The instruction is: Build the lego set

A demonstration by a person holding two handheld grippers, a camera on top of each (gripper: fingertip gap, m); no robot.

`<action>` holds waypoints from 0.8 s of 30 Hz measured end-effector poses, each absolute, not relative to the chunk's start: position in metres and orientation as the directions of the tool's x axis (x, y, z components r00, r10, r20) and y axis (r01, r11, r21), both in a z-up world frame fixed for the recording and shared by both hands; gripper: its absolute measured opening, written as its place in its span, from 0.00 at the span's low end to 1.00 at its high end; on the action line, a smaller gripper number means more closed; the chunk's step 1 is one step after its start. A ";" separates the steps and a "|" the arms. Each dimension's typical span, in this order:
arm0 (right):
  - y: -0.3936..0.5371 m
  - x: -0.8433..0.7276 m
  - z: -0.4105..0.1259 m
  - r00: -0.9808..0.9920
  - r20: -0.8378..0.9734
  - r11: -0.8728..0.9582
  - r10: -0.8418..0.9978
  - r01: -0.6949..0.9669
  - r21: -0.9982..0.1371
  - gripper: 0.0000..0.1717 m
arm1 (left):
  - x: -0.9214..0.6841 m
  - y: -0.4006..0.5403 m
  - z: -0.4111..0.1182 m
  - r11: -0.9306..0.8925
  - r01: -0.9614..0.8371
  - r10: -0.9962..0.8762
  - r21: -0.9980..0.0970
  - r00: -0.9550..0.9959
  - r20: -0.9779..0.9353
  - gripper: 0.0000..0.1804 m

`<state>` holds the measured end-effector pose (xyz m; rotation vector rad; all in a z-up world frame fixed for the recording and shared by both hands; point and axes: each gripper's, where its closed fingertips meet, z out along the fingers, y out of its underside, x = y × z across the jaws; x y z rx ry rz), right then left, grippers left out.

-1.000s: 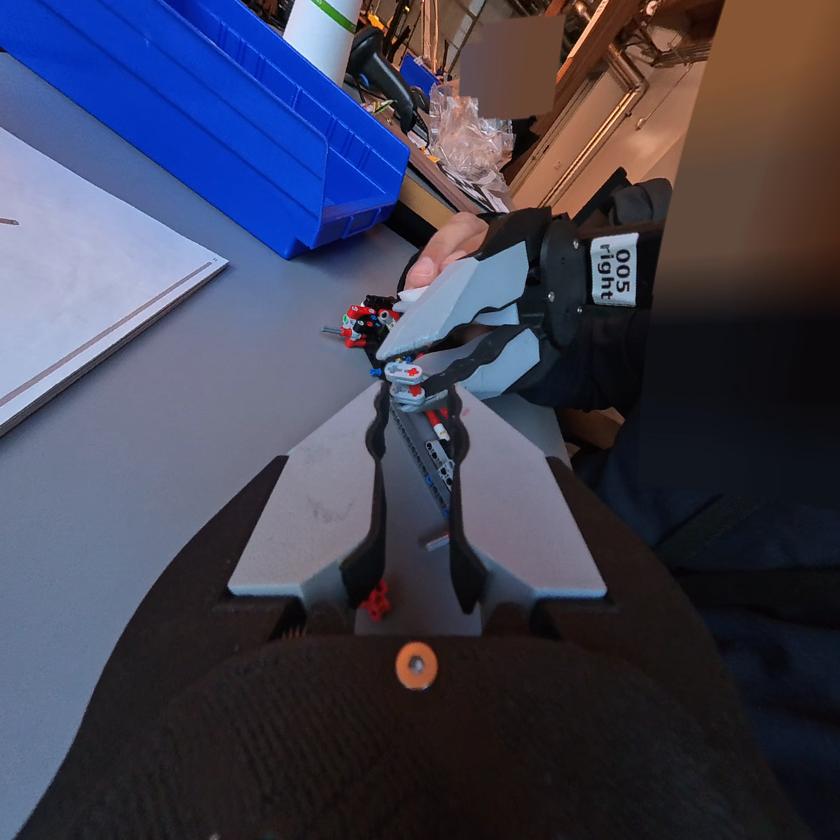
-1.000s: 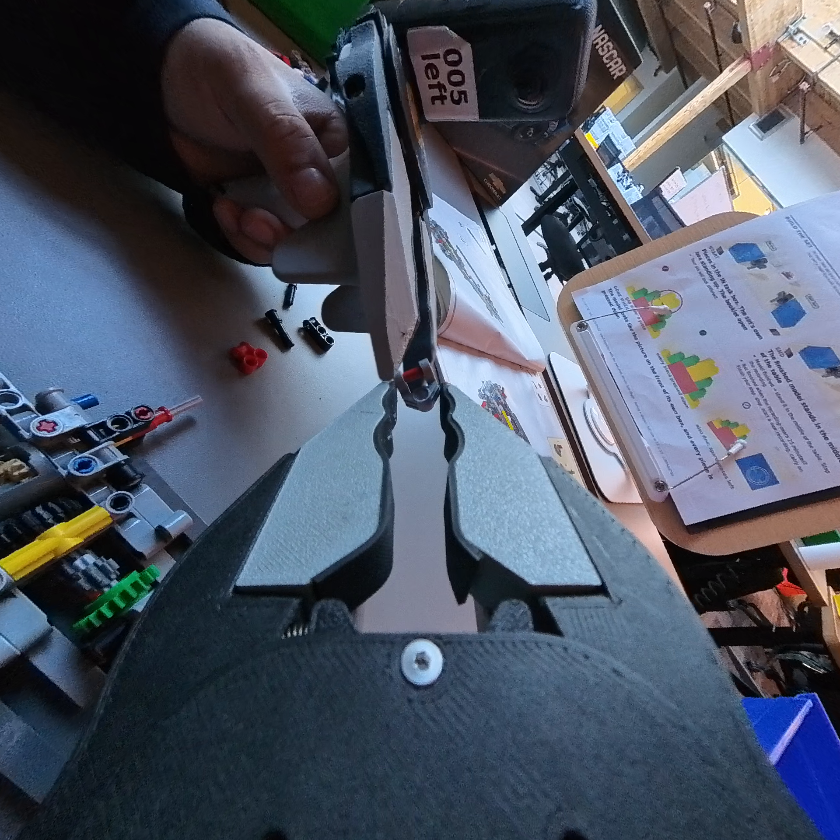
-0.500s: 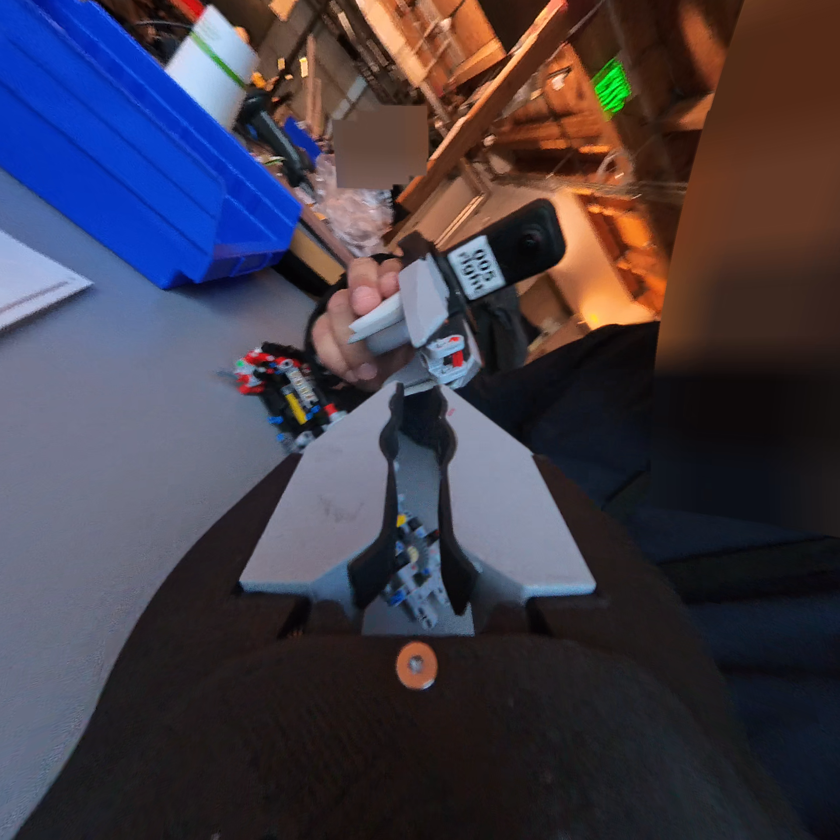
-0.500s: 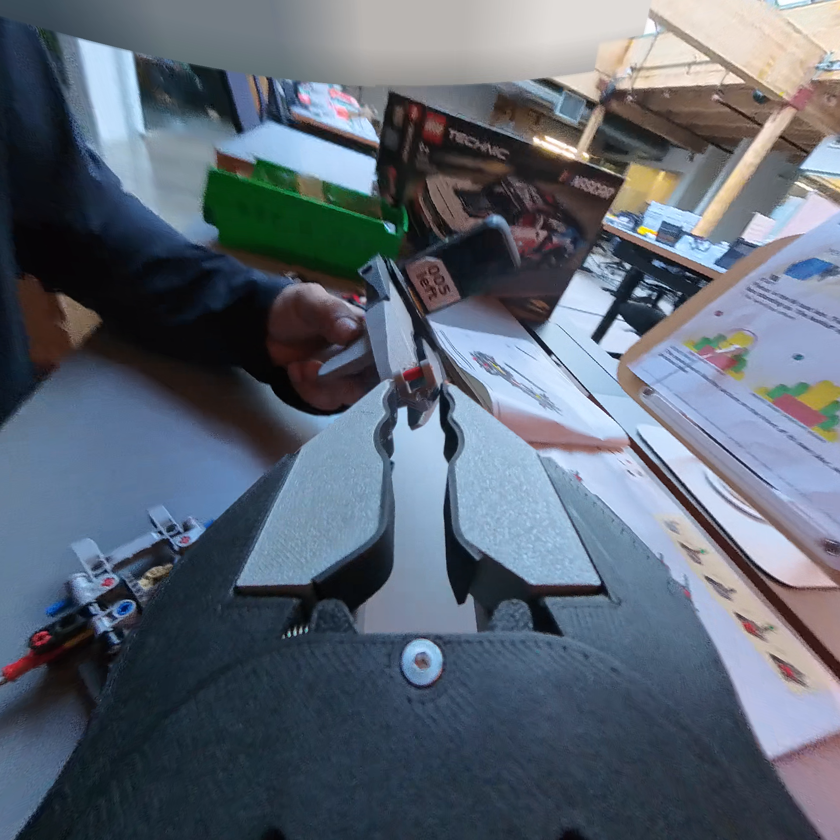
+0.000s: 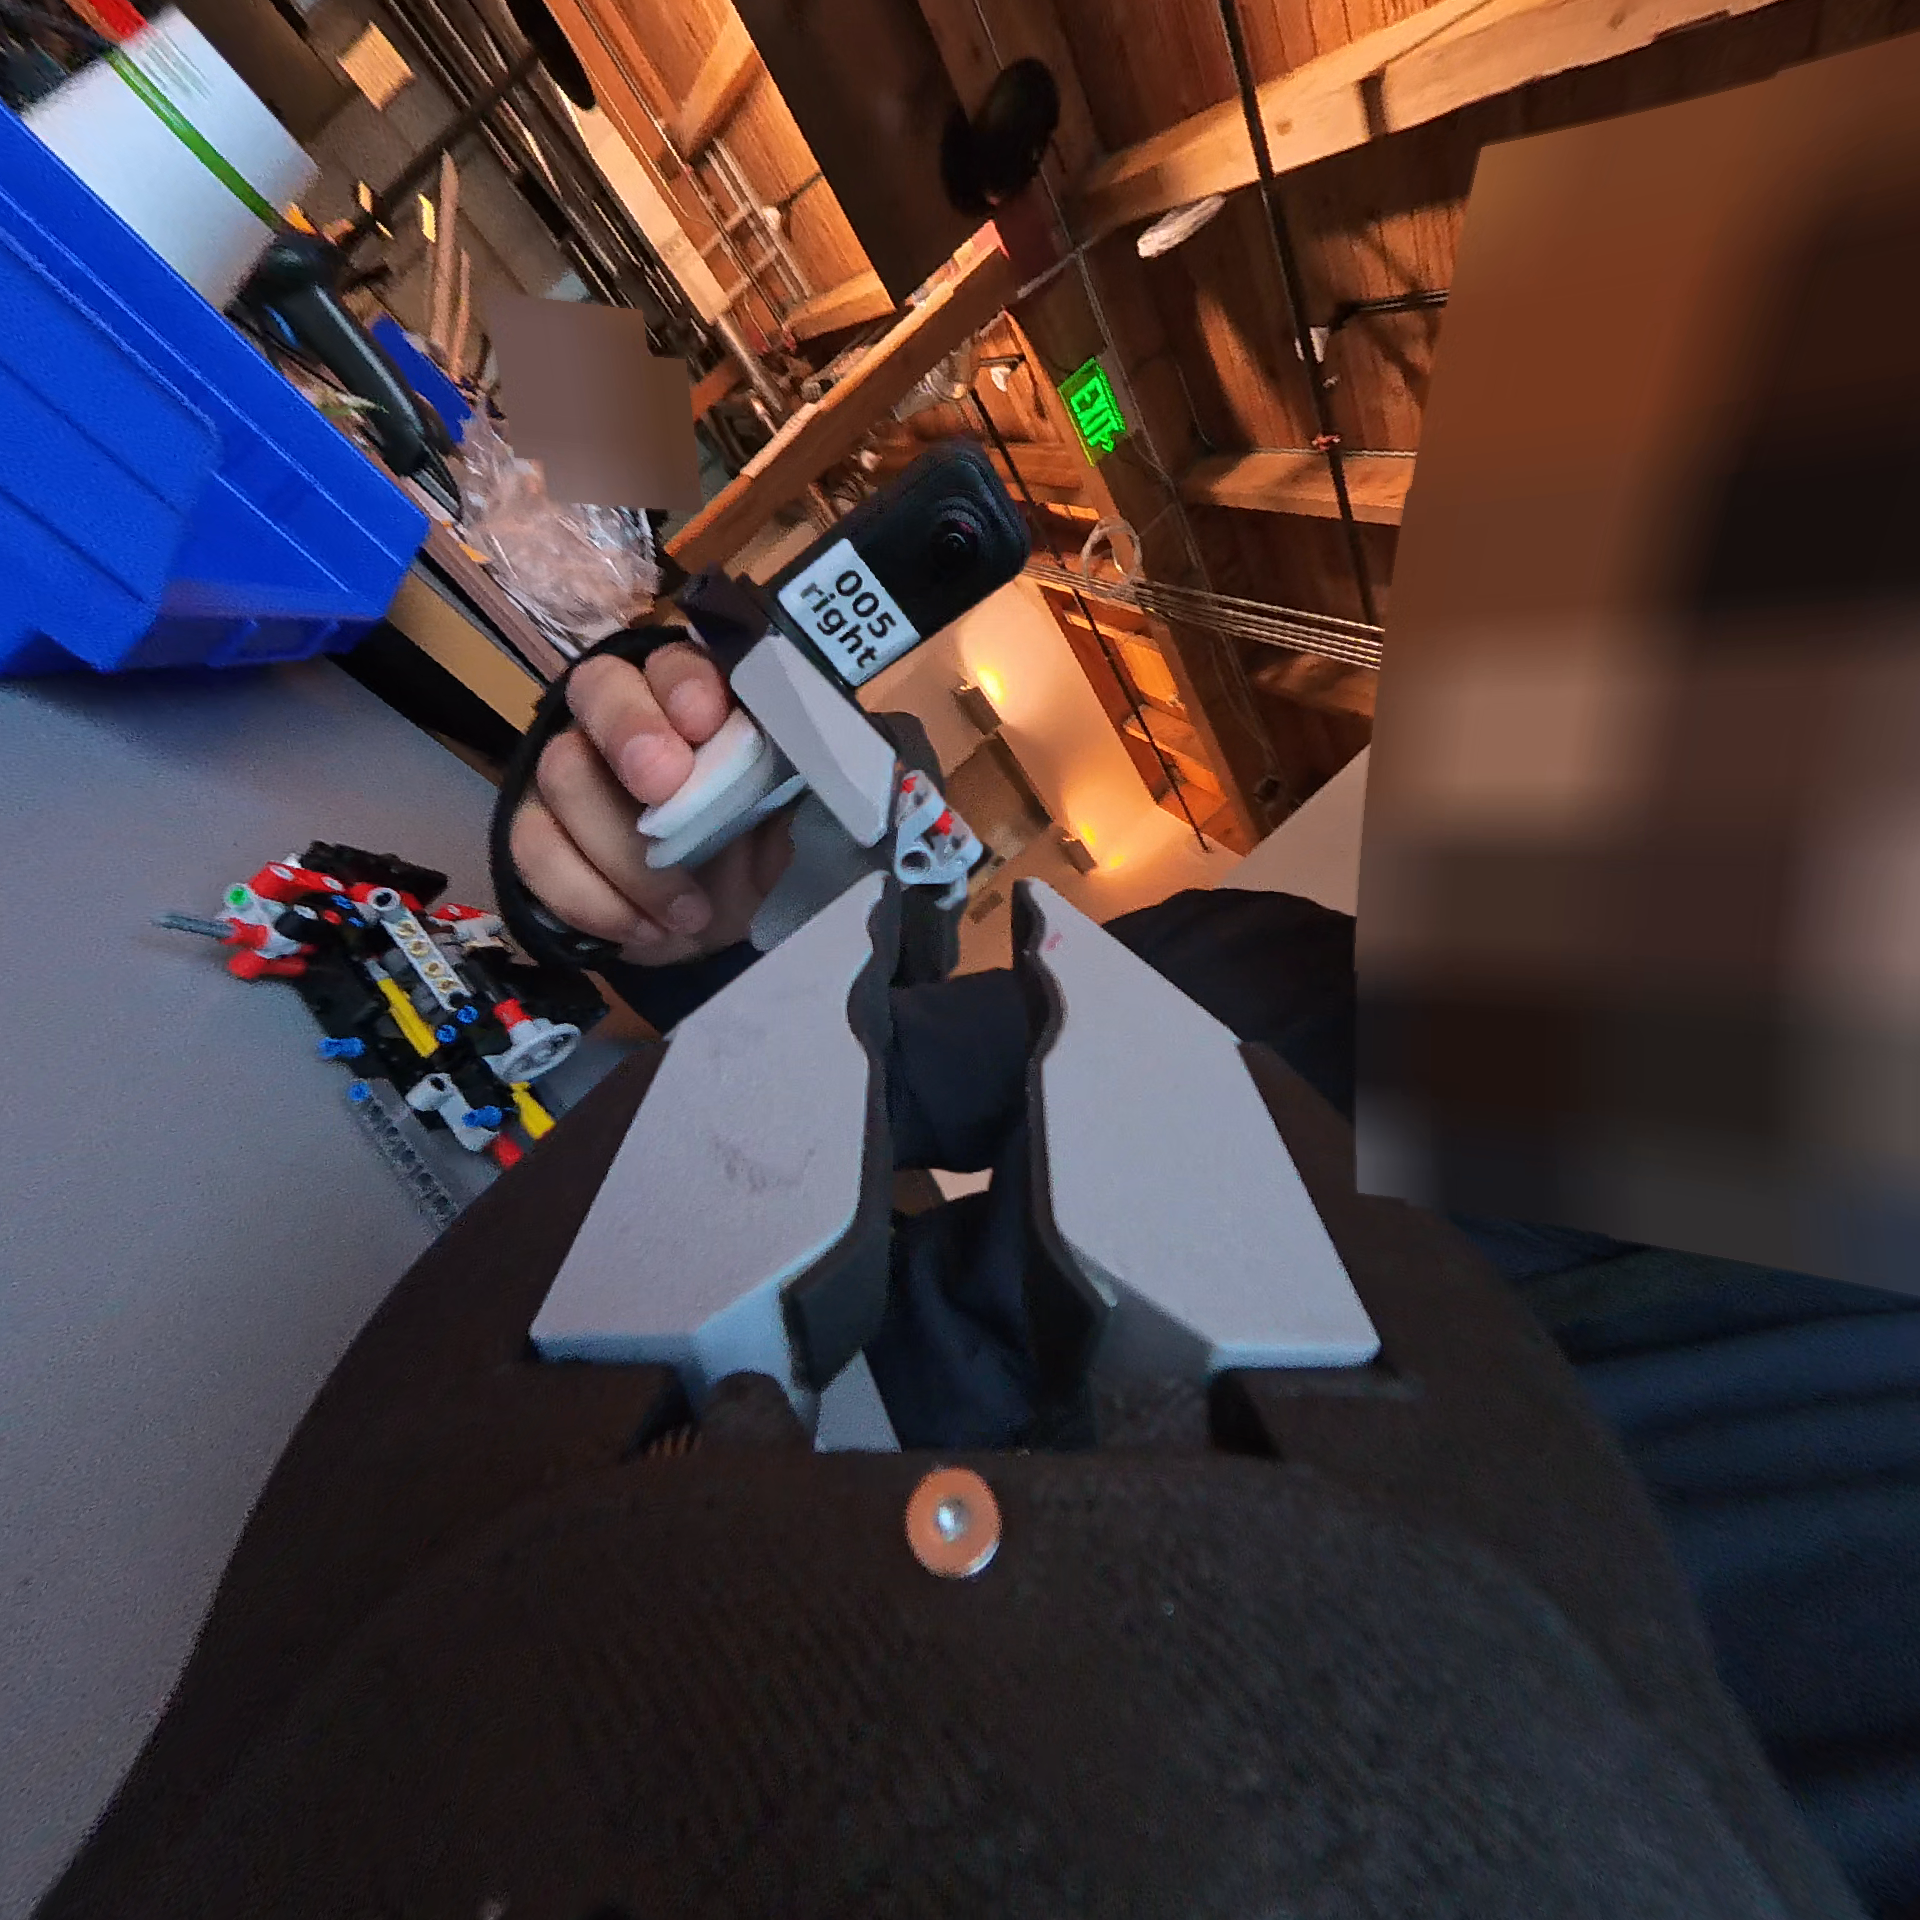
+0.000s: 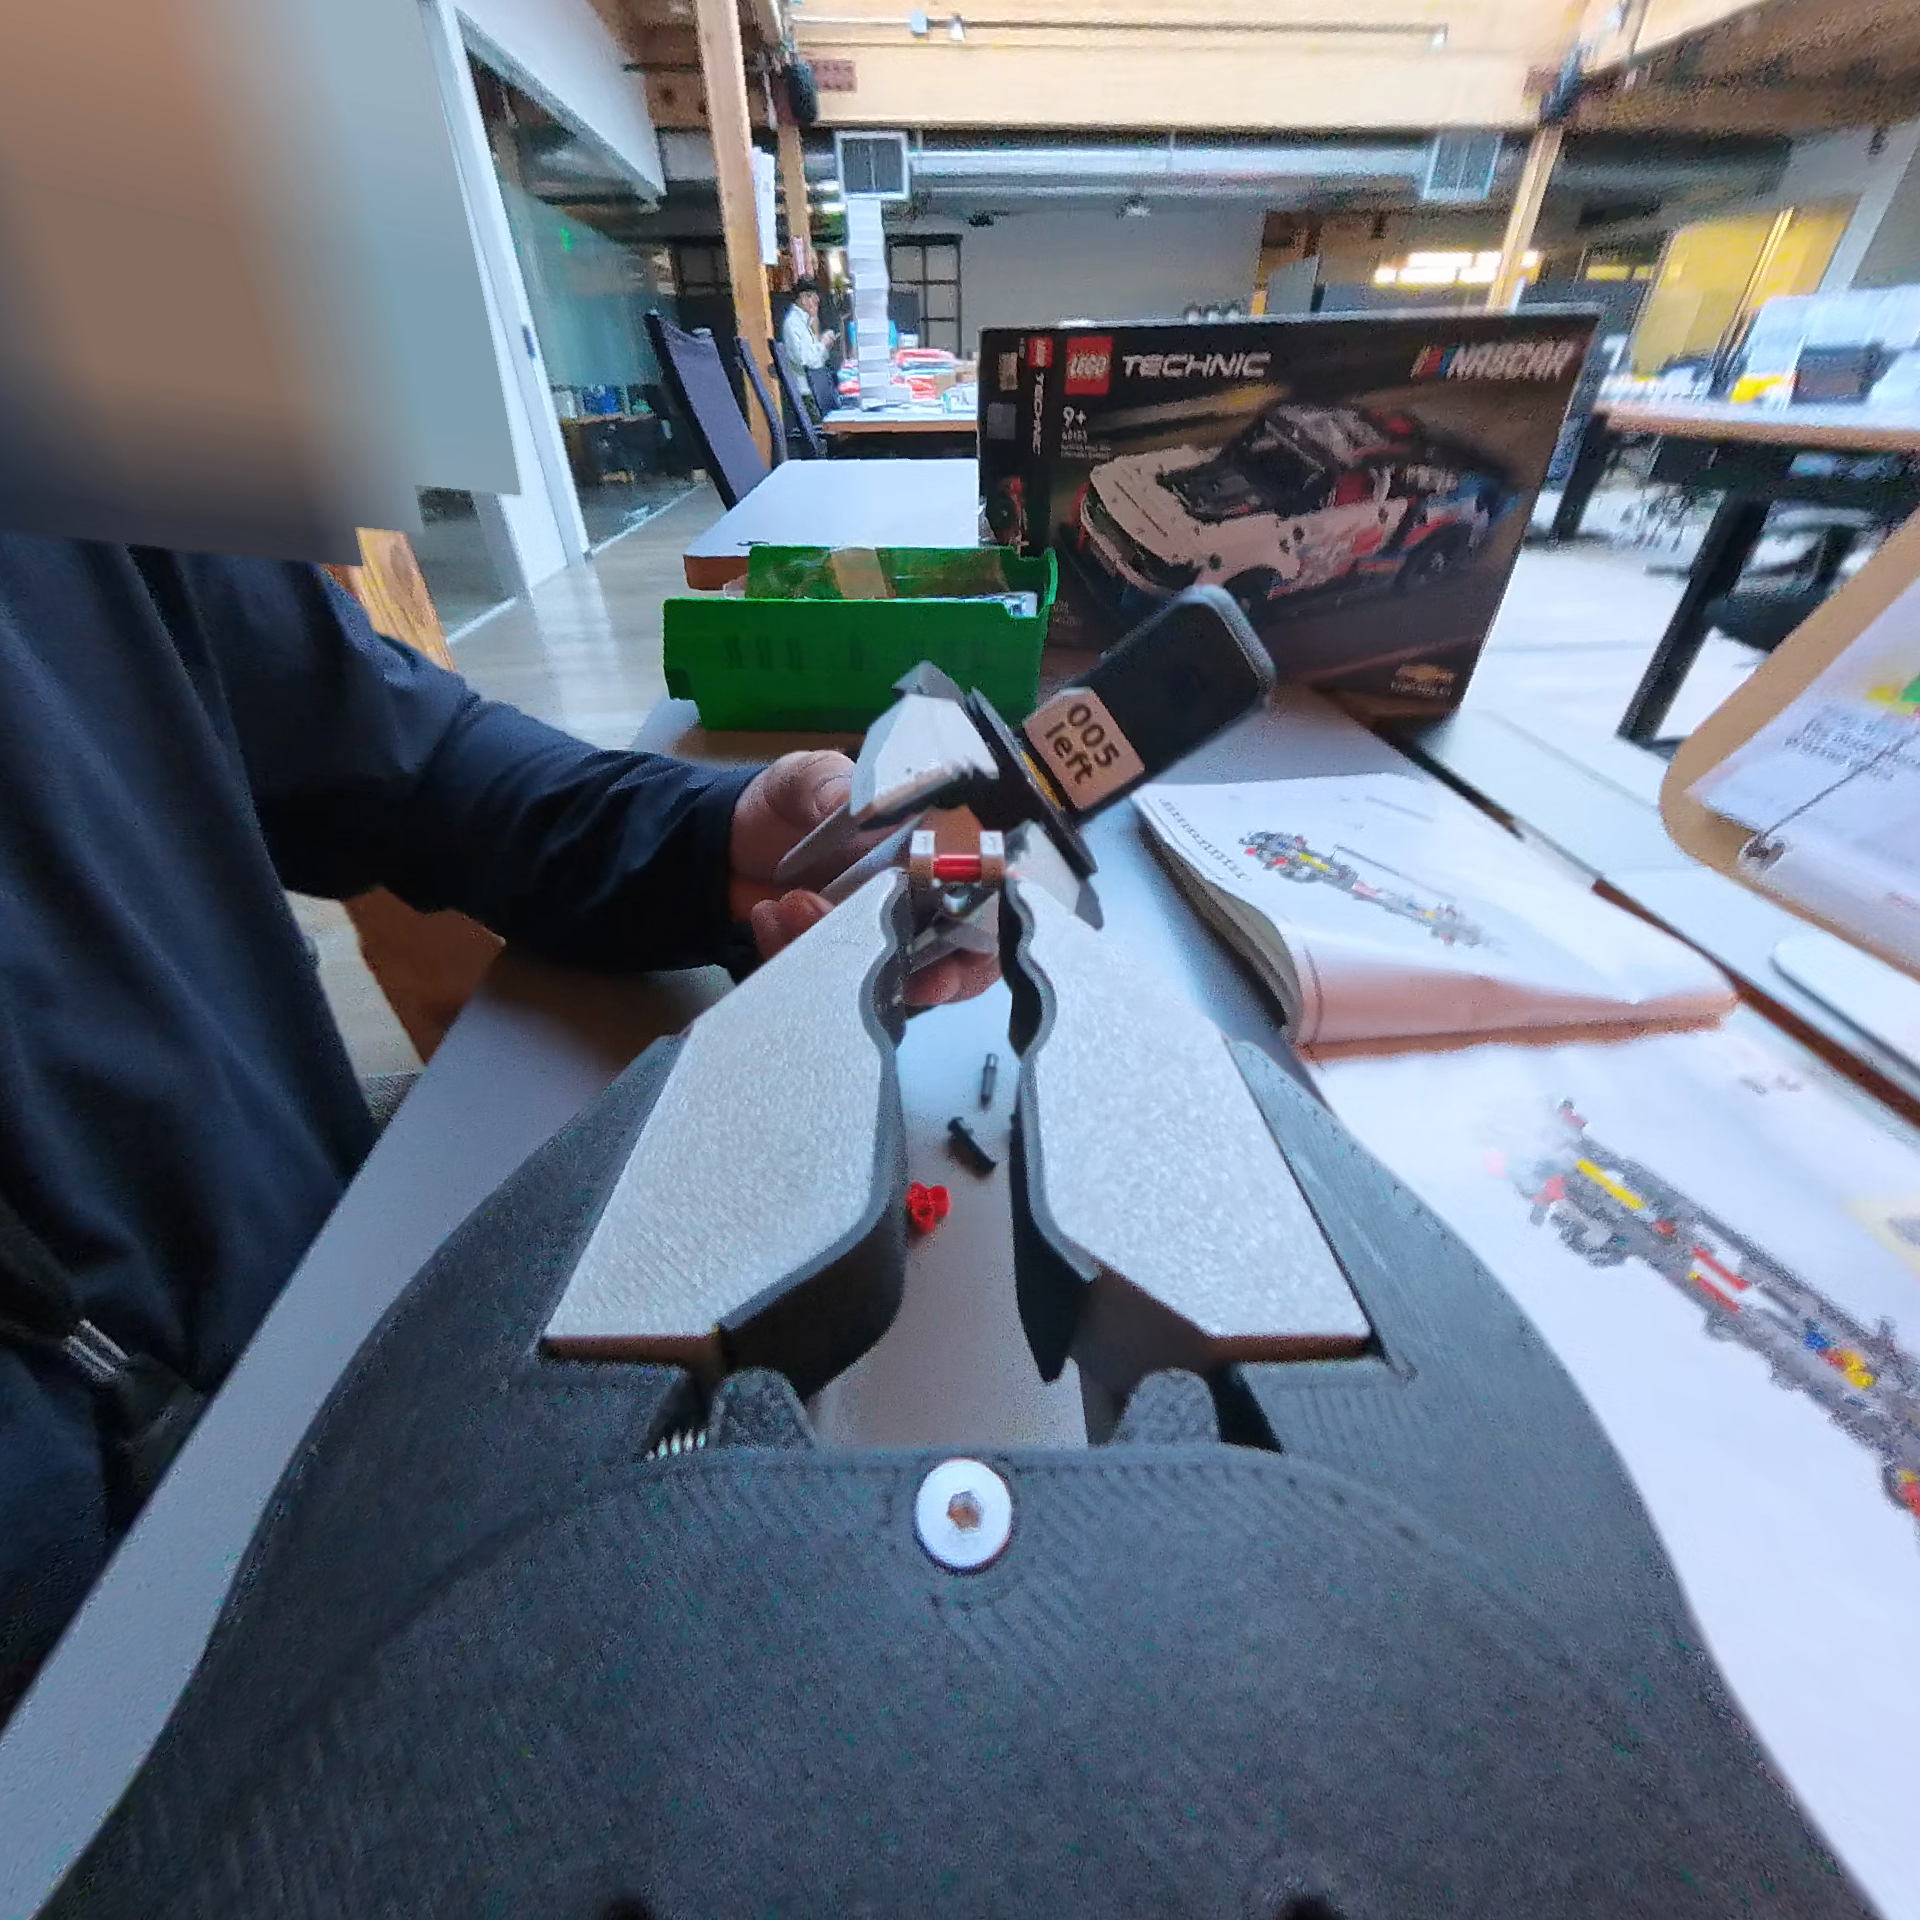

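My right gripper (image 6: 953,894) is shut on a small grey connector piece with a red pin (image 6: 954,864) and holds it above the table. The left wrist view shows that piece (image 5: 930,831) at the tips of the right gripper (image 5: 914,821). My left gripper (image 5: 953,899) is open and holds nothing. Its fingertips (image 5: 883,904) sit just below the piece, with a gap between pad and piece. The right wrist view shows the left gripper (image 6: 977,821) right behind the piece, held in a hand.
A partly built black, red and yellow model (image 5: 416,997) lies on the grey table (image 5: 156,1143). Two black pins (image 6: 971,1132) and a red piece (image 6: 928,1200) lie below my right gripper. An open booklet (image 6: 1403,914), a green bin (image 6: 852,634), a boxed set (image 6: 1278,488) and a blue bin (image 5: 156,468) stand around.
Both grippers have lifted off the table and tilted up. My left jaws narrowed, then widened again with nothing in them. My right gripper has kept the small grey piece.
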<state>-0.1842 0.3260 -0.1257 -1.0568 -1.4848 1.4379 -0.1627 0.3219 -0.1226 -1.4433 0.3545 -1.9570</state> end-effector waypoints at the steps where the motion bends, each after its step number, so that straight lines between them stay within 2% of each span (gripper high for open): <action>1: 0.328 -0.185 -0.126 -0.333 -0.038 -0.023 0.942 0.051 -0.998 0.07 | -0.165 0.324 -0.123 -0.724 0.362 -0.665 -0.588 -0.136 0.735 0.12; 3: 0.330 -0.185 -0.128 -0.332 -0.096 -0.072 0.939 0.081 -0.994 0.07 | -0.170 0.328 -0.126 -0.667 0.362 -0.705 -0.651 -0.024 0.709 0.12; 5: 0.333 -0.186 -0.134 -0.322 -0.166 -0.124 0.932 0.147 -0.981 0.07 | -0.177 0.335 -0.136 -0.557 0.292 -0.763 -0.777 0.191 0.618 0.13; 7: 0.336 -0.186 -0.139 -0.314 -0.248 -0.187 0.917 0.211 -0.959 0.07 | -0.186 0.338 -0.145 -0.412 0.151 -0.815 -0.899 0.382 0.437 0.13; 10: 0.340 -0.186 -0.143 -0.311 -0.412 -0.328 0.856 0.290 -0.899 0.07 | -0.188 0.335 -0.149 -0.201 -0.061 -0.835 -0.978 0.533 0.139 0.15; 13: 0.340 -0.186 -0.143 -0.315 -0.558 -0.456 0.768 0.343 -0.821 0.07 | -0.186 0.339 -0.150 -0.007 -0.251 -0.746 -0.968 0.645 -0.162 0.16; 16: 0.333 -0.186 -0.149 -0.316 -0.648 -0.514 0.693 0.415 -0.751 0.07 | -0.186 0.339 -0.148 0.141 -0.405 -0.629 -0.903 0.668 -0.397 0.09; 21: 0.326 -0.191 -0.165 -0.288 -0.737 -0.566 0.612 0.491 -0.662 0.07 | -0.173 0.336 -0.165 0.165 -0.514 -0.637 -0.842 0.597 -0.489 0.14; 24: 0.323 -0.193 -0.169 -0.275 -0.764 -0.577 0.584 0.521 -0.629 0.07 | -0.180 0.337 -0.167 0.168 -0.555 -0.613 -0.815 0.588 -0.527 0.07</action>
